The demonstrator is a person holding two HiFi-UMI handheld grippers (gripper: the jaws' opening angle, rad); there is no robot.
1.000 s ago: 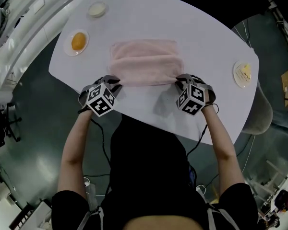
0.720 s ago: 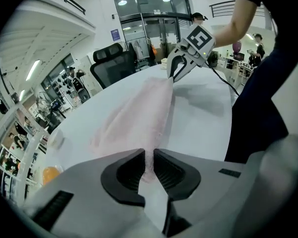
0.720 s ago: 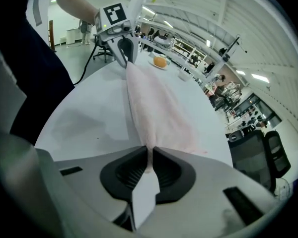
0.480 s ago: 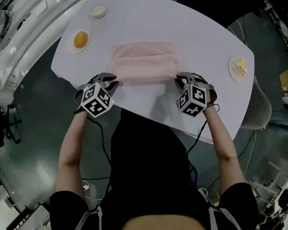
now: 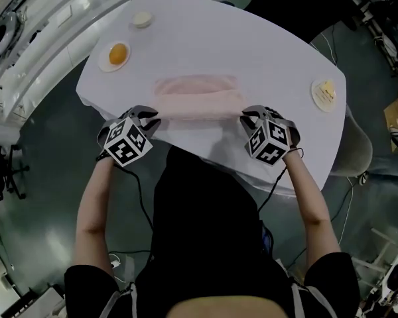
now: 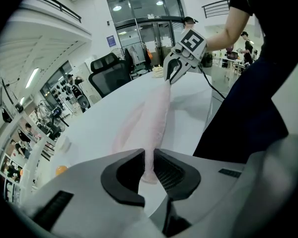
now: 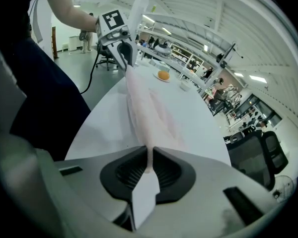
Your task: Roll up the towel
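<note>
A pale pink towel (image 5: 198, 97) lies across the white table (image 5: 278, 52), its near edge lifted off the surface. My left gripper (image 5: 150, 119) is shut on the towel's near left corner, and my right gripper (image 5: 245, 119) is shut on its near right corner. In the left gripper view the towel (image 6: 156, 114) runs taut from between my jaws across to the other gripper (image 6: 173, 69). The right gripper view shows the same: the pink towel (image 7: 141, 105) is stretched from my jaws toward the left gripper (image 7: 123, 51).
An orange on a small plate (image 5: 117, 54) and a small white dish (image 5: 141, 19) sit at the table's far left. A plate with a yellow food piece (image 5: 325, 93) is at the right end. A chair (image 5: 358, 152) stands beyond the right edge. The person's body is close to the near edge.
Both grippers have risen with the towel's near edge held. The edge has come up and the towel looks narrower from above.
</note>
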